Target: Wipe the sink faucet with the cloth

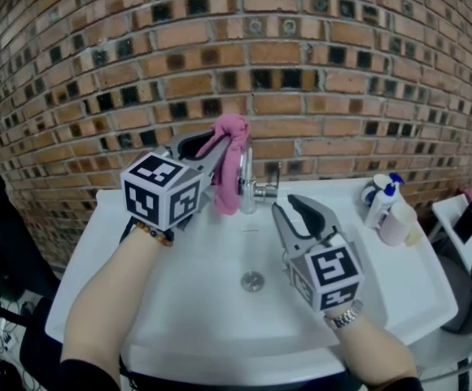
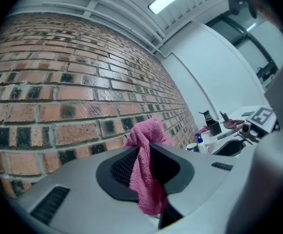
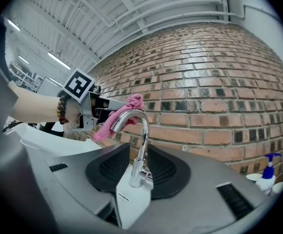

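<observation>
Cloth [image 1: 229, 165], pink and terry-like, hangs just left of centre in the head view. The left gripper [image 1: 211, 149] pinches it, jaws closed on a bunched fold, and the left gripper view shows fabric spilling above and below the pads. It appears to lie against the arch of the faucet [image 1: 247, 187], at the back of the white sink [image 1: 179, 300]. It looks light, soft and limp, so it should wrap the curved spout easily. A grip on a thick fold, as now, leaves a free tail for rubbing. The chrome looks stiff and slippery. Right of centre, the right gripper [image 1: 289, 208] holds nothing, its jaws apart and aimed at the faucet. Bottles [image 1: 386, 206] stand at far right.
</observation>
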